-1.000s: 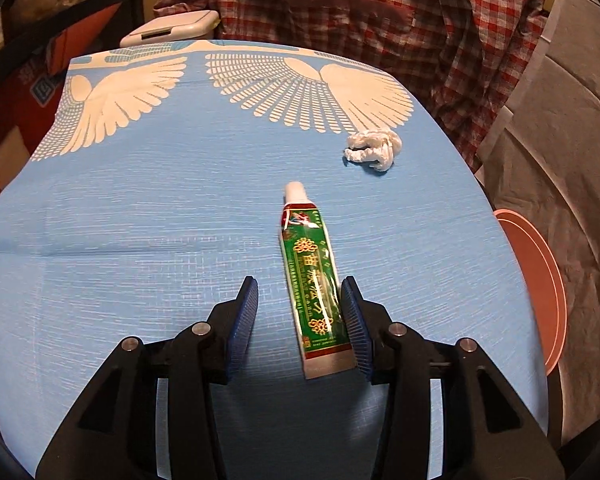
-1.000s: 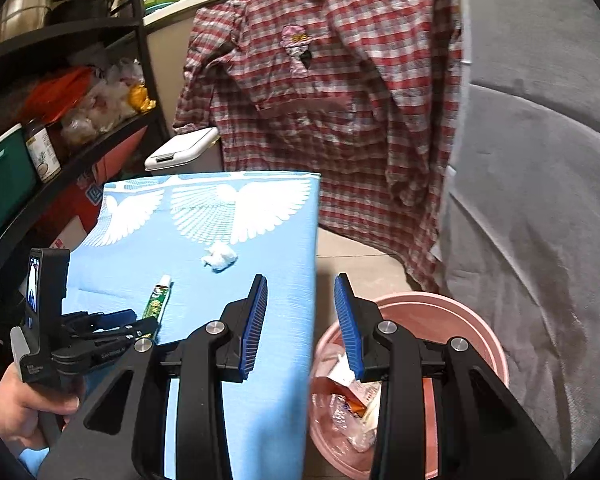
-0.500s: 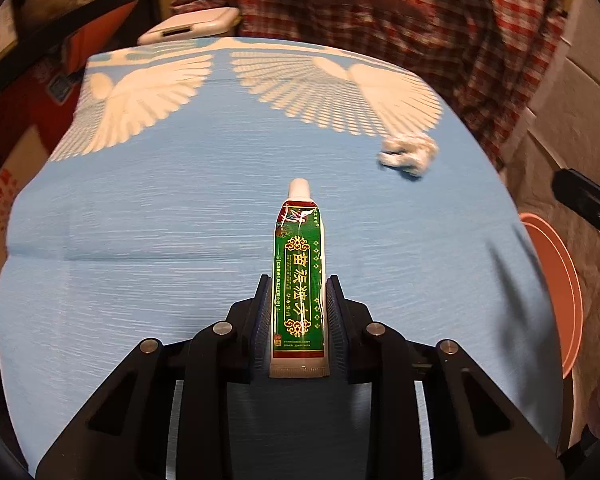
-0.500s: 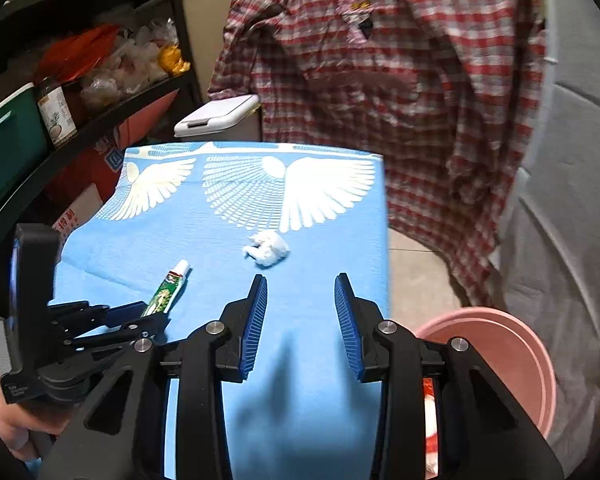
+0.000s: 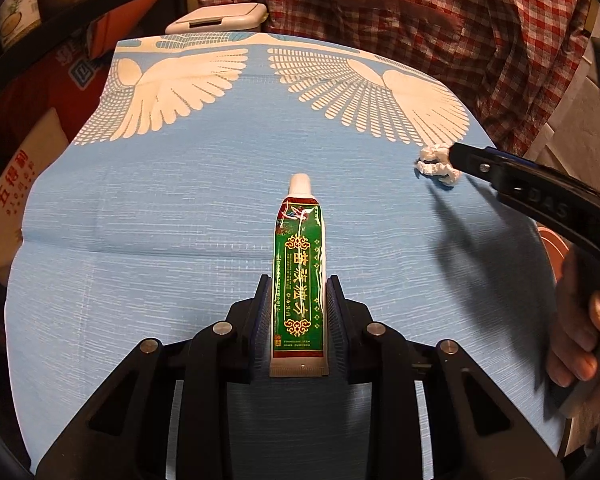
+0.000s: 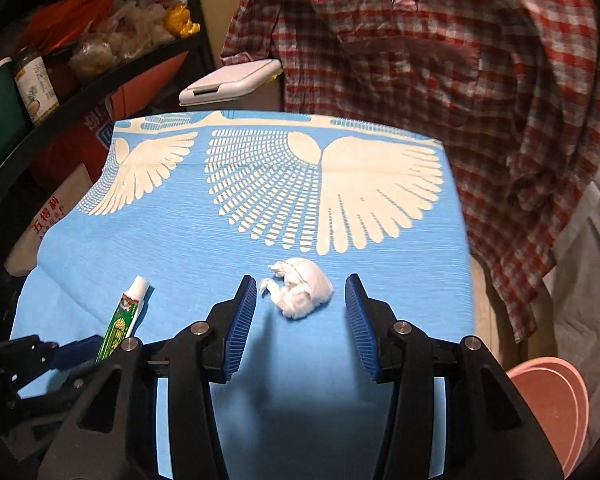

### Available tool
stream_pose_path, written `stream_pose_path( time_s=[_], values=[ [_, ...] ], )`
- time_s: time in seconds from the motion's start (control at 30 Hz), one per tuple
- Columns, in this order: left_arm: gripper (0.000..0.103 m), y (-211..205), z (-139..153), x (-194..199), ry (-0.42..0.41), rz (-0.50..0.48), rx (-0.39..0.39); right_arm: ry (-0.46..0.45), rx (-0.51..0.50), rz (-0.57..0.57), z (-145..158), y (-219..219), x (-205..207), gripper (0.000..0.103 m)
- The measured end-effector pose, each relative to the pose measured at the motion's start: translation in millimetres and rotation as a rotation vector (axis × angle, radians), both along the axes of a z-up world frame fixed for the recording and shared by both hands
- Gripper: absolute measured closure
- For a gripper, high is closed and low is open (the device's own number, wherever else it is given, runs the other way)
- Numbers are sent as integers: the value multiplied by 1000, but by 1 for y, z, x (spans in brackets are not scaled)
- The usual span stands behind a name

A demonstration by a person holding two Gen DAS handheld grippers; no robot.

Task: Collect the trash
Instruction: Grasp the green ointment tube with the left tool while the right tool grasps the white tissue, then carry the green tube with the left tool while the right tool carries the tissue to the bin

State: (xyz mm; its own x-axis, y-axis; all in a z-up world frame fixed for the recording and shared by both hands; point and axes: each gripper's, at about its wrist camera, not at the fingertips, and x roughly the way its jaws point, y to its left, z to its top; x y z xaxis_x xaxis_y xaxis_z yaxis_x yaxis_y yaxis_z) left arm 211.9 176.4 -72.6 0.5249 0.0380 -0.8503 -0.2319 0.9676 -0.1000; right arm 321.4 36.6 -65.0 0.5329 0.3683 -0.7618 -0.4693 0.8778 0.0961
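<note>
Near the cloth's (image 5: 140, 280) middle, left gripper (image 5: 296, 312) clamping the tube (image 5: 299, 264); right gripper (image 6: 300, 312) spreading around the tissue wad (image 6: 300, 292), not touching. Next: closing, lifting both, carrying right to the bin (image 6: 548, 400).

home storage corner. upper left: dark shelving (image 6: 112, 80) crowded with a jar (image 6: 36, 88), plastic bags, printed sacks. top of frame: plaid shirt (image 6: 440, 80) hanging. centre: blue wing-print cloth (image 6: 220, 248) over a small table.
</note>
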Motion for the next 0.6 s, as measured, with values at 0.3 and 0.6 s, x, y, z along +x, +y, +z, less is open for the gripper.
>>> stream_pose_path(
  time_s=[0.3, 0.6],
  values=[
    [75, -1, -2, 2, 7, -3, 13, 32, -8, -3, -10, 1, 9, 79],
    [76, -2, 2, -2, 5, 0, 19, -21, -7, 9, 12, -3, -4, 91]
  ],
)
